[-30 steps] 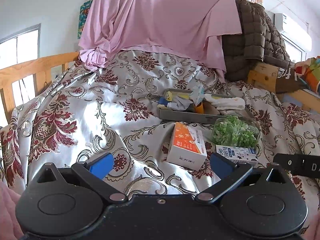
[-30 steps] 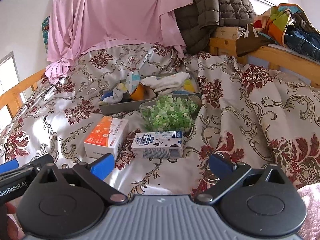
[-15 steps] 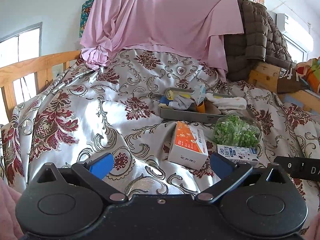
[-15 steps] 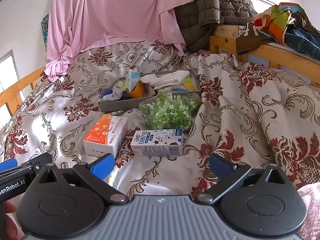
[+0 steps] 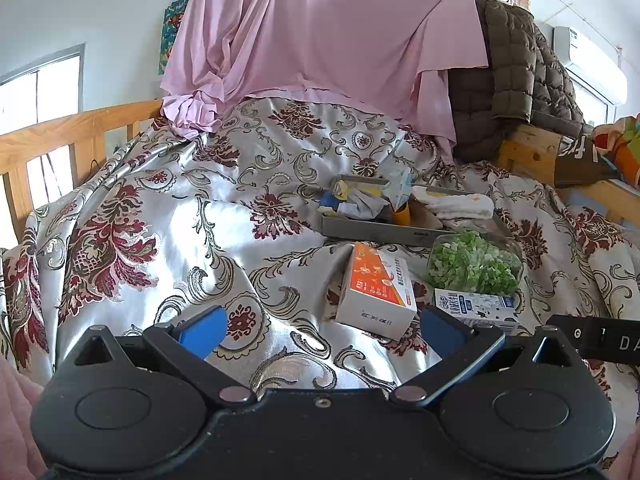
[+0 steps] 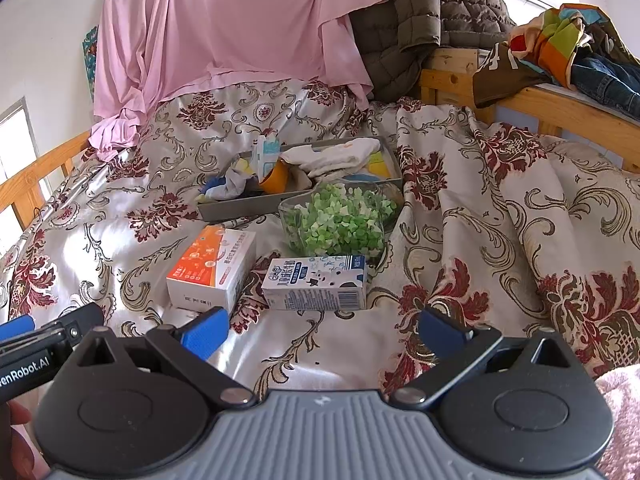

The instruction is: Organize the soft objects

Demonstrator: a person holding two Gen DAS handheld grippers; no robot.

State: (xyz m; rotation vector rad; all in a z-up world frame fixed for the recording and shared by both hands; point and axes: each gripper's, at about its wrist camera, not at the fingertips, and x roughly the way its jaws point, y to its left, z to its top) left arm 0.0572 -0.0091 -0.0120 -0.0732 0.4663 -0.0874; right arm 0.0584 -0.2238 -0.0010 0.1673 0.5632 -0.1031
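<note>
Bedspread (image 6: 500, 208) | tray (image 6: 240, 210), seemingly socks | well beyond spread right claw (image 6: 322, 330)

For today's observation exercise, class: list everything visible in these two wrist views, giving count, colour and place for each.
Bedspread: one, silver with dark red flowers, covering the bed.
Tray: one, grey, mid-bed, holding crumpled cloths.
White cloth: one, lying in the tray.
Orange item: one, in the tray; kind unclear.
Clear container: one, filled with green bits, in front of the tray.
Orange and white box: one, left of the carton.
Milk carton: one, blue and white, lying on its side.
Pink sheet: one, draped behind the bed.
Quilted jacket: one, brown, over the wooden rail.
Clothes pile: multicoloured, far right.
Left tongs: black, blue pads, open.
Right tongs: black, blue pads, open.
</note>
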